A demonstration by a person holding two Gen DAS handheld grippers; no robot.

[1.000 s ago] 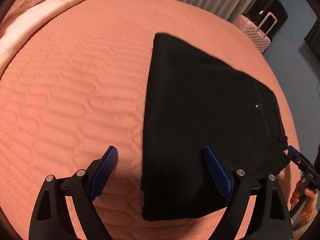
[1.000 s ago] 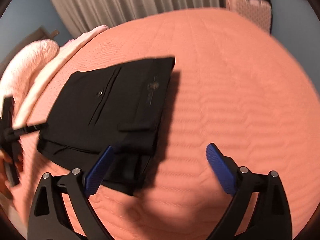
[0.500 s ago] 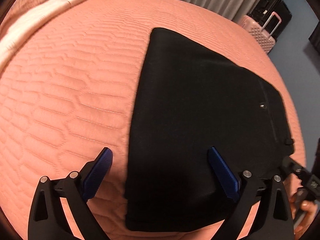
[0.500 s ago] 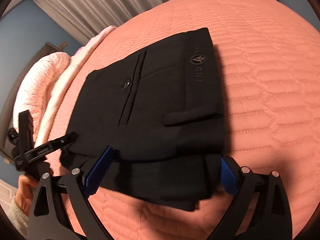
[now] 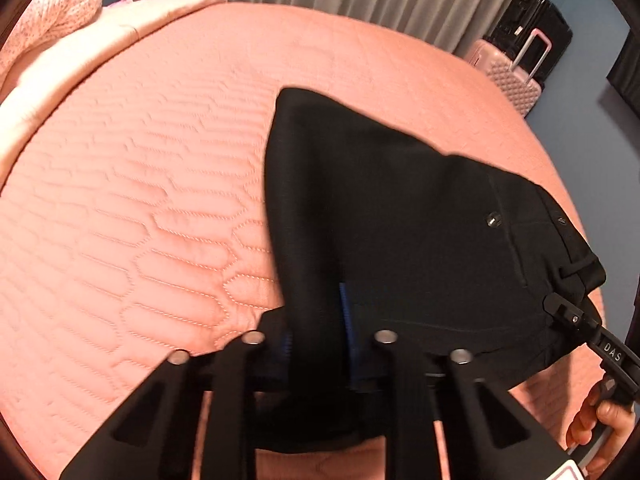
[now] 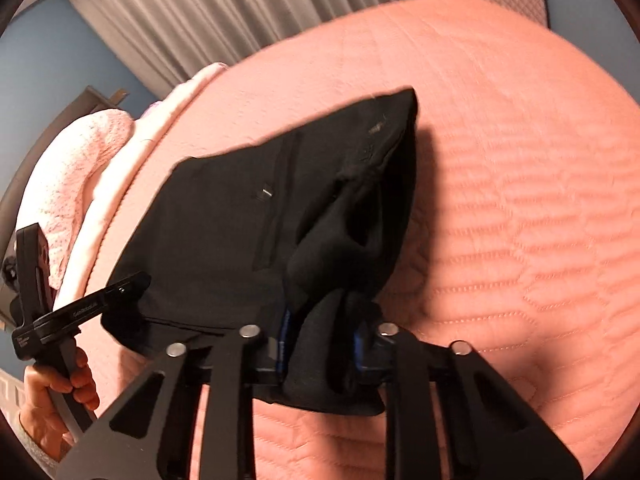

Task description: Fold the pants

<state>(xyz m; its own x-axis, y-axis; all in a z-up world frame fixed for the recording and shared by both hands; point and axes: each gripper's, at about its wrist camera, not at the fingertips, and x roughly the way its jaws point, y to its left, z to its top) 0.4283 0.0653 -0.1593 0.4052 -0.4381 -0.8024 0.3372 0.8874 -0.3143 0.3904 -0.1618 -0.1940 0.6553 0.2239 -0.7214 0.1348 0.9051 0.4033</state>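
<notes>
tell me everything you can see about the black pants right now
The black pants are a matte woven fabric, folded into a compact stack on the salmon quilted bedspread. A welt pocket with a small button faces up, and faint lettering shows near the far corner. The left gripper and right gripper are each shut on a bunch of the near edge, which looks raised off the bed while the far end rests on it.

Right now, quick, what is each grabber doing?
Left gripper: closed, pinching the near edge of the folded black fabric pants.
Right gripper: closed, pinching a bunched corner of the same pants.
</notes>
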